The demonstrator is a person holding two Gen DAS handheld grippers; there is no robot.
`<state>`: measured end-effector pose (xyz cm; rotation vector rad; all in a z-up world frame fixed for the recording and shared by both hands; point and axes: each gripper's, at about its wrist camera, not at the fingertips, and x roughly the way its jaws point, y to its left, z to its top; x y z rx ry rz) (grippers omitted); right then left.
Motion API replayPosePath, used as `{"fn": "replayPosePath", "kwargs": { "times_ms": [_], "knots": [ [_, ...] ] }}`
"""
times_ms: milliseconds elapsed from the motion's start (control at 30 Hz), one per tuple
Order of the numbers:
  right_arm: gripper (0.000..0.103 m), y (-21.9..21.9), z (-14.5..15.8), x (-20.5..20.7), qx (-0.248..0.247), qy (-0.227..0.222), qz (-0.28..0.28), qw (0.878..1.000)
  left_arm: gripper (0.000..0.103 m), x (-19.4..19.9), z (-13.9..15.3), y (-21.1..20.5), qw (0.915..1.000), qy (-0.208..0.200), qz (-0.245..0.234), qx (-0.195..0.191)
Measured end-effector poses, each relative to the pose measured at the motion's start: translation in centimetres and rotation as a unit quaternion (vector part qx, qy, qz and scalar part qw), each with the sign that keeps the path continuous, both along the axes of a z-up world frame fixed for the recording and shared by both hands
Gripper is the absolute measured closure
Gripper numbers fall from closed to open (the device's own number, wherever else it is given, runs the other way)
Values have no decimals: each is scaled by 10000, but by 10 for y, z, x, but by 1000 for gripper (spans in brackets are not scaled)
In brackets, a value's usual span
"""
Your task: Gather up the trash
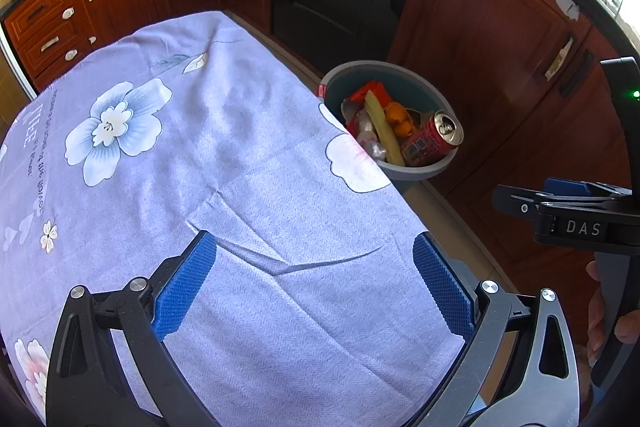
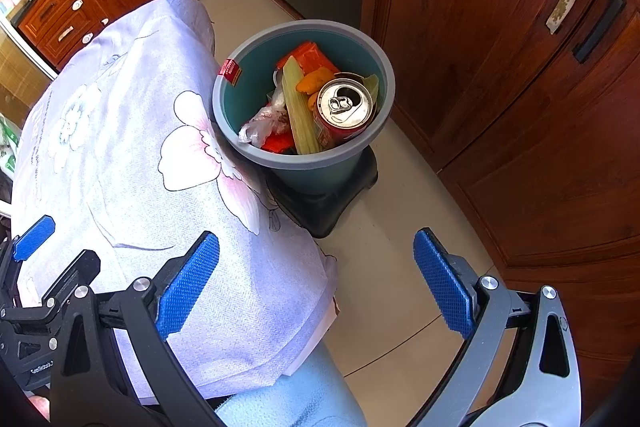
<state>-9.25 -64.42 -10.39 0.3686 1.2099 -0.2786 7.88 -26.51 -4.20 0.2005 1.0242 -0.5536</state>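
Beside cabinets, bin point(image 2: 304, 163) holds red can point(image 2: 344, 111) leaning upright, opening skyward.

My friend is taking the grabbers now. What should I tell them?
Left gripper: open, holding nothing, above the tablecloth.
Right gripper: open, holding nothing, over the table's corner and the floor.
Bin: beside the table on a dark stand, holding a red can, corn husk, orange peel and wrappers.
Done: that trash is binned.
Left: no trash visible on the cloth; check the table's unseen parts.
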Motion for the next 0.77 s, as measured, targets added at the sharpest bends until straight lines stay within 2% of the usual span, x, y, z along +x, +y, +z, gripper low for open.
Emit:
{"fn": "replayPosePath", "kwargs": {
  "times_ms": [433, 767],
  "knots": [
    [9, -2, -5, 0, 2, 10, -22, 10000, 4, 0, -2, -2, 10000, 5, 7, 83],
    [9, -7, -4, 3, -29, 22, -54, 10000, 4, 6, -11, 2, 9995, 231, 129, 177]
  ]
}}
